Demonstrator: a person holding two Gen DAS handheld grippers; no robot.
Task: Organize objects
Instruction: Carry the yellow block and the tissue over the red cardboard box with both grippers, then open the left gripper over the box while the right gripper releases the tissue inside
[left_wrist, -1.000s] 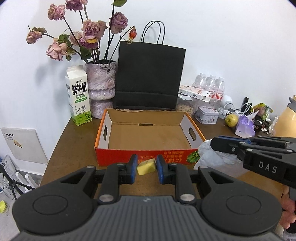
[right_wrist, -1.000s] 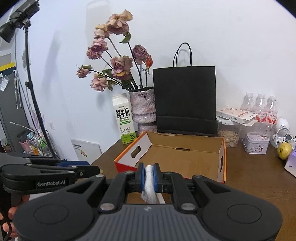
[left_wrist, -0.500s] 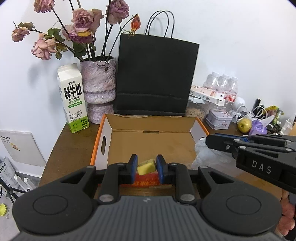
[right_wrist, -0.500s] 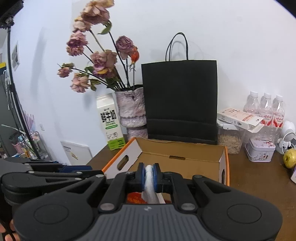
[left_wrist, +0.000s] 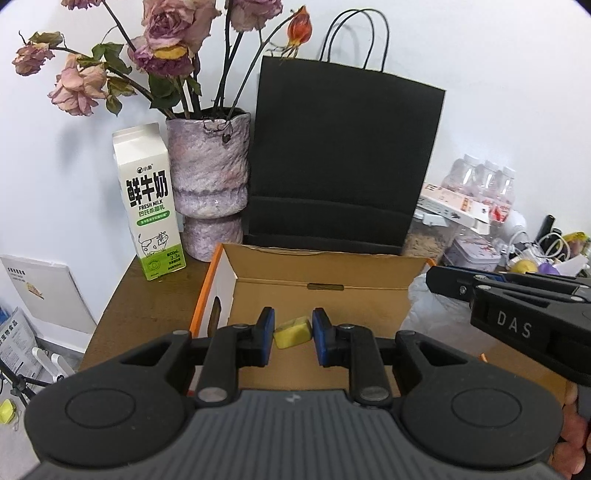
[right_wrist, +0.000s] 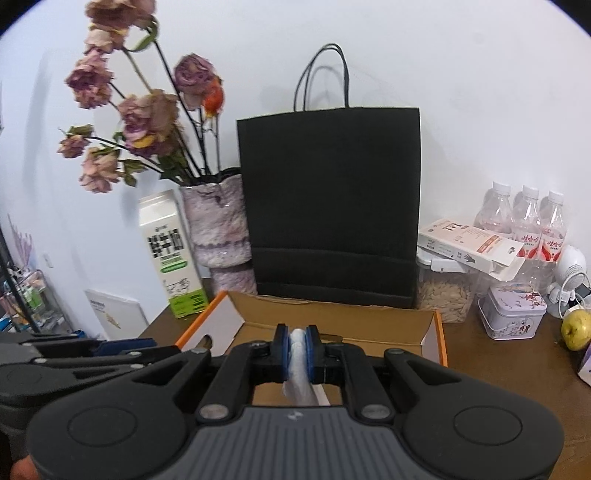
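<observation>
Black paper bag. Mottled purple vase. White-and-green milk carton. Orange-edged, brown-lined cardboard box. Yellow block. 2 blue pads.

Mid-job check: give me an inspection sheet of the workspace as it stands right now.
Surface: brown wooden table, crowded along the wall.
Job's things: open cardboard box; yellow block; white plastic bag.
Clutter: milk carton, vase of dried roses, black paper bag, water bottles, tin, apple.
Grippers: left tool shut on yellow block over the box; right tool shut on white plastic bag.
Cables: white cords at far right.
Surroundings: white wall.
</observation>
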